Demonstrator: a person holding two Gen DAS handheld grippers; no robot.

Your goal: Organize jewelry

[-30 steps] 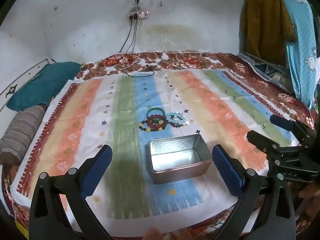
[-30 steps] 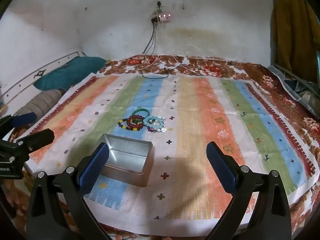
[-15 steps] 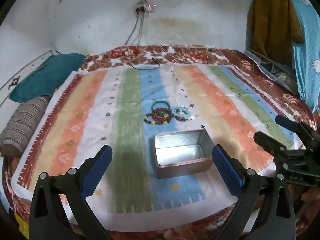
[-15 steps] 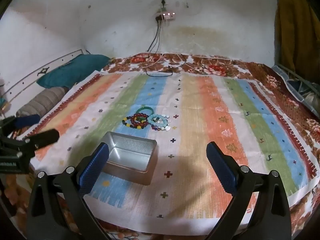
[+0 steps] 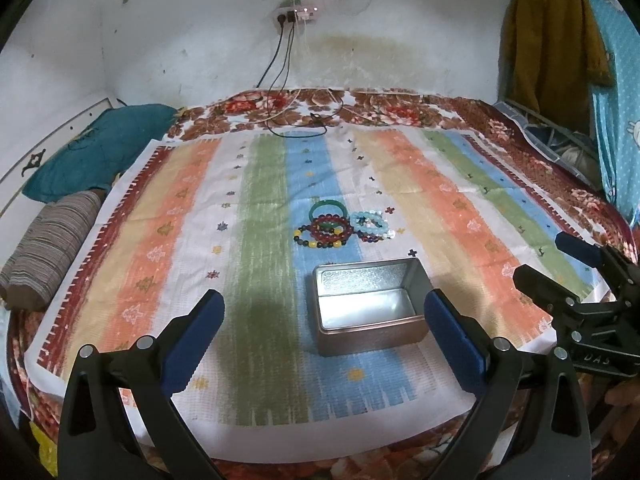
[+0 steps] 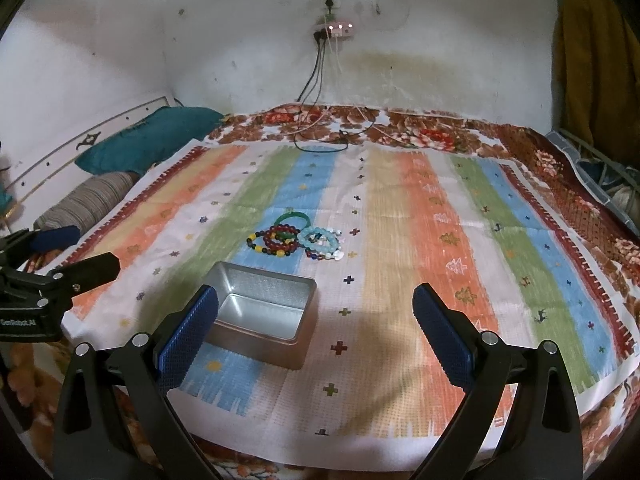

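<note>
An open, empty silver tin box point(image 5: 366, 307) point(image 6: 262, 315) sits on a striped cloth over a bed. Just beyond it lies a cluster of bracelets point(image 5: 340, 227) point(image 6: 296, 240): a green bangle, dark red and multicoloured bead strands, and a pale blue bead bracelet point(image 5: 370, 222) point(image 6: 320, 239). My left gripper point(image 5: 324, 332) hovers open above the near edge, the tin between its blue pads. My right gripper point(image 6: 316, 328) is open too, to the right of the tin. Each gripper shows at the side of the other's view, the right gripper point(image 5: 576, 264), the left gripper point(image 6: 68, 254).
A teal pillow point(image 5: 96, 148) and a striped bolster point(image 5: 48, 248) lie at the left bed edge. Charger cables point(image 5: 300, 116) trail from a wall socket onto the far end. Clothes point(image 5: 560, 52) hang at the right. The striped cloth point(image 6: 440, 240) stretches wide to the right.
Both cameras have tilted down and moved slightly forward, so the tin and bracelets sit a little lower and larger. Nothing was grasped; both grippers stay open.
</note>
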